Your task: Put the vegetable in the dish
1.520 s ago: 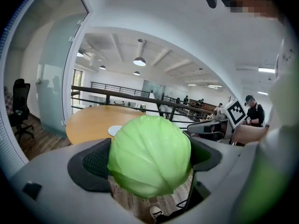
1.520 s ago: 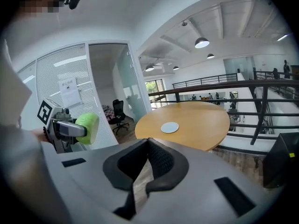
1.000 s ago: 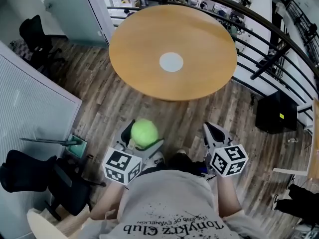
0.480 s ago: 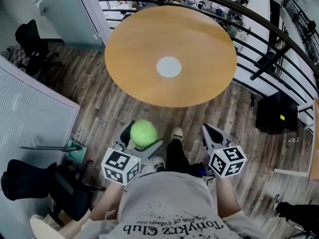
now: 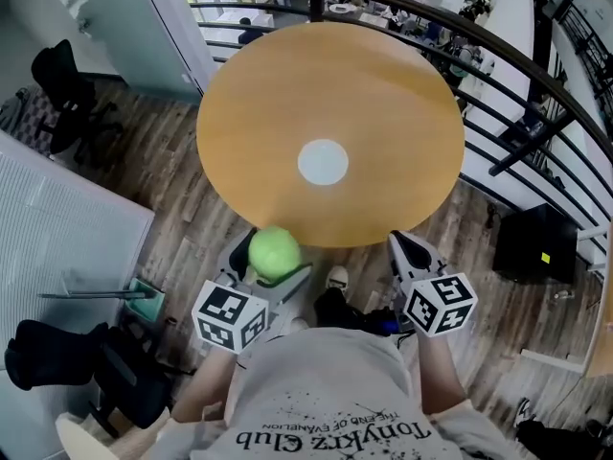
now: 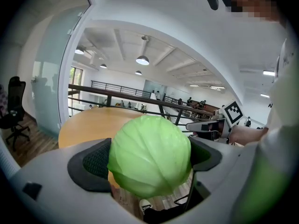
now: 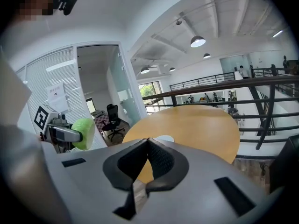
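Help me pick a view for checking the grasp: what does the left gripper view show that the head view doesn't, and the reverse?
Left gripper view only: the pads pressing the cabbage from both sides, plus ceiling lamps. Head view only: the white dish at the middle of the round wooden table. Both: the cabbage, the table and the right gripper.

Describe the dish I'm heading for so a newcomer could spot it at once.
Find the big round wooden table that fills the upper half of the head view. Near its middle lies the dish, a small, flat-looking round disc. It is the only thing on the tabletop, and it shows pale white against the orange-brown wood.
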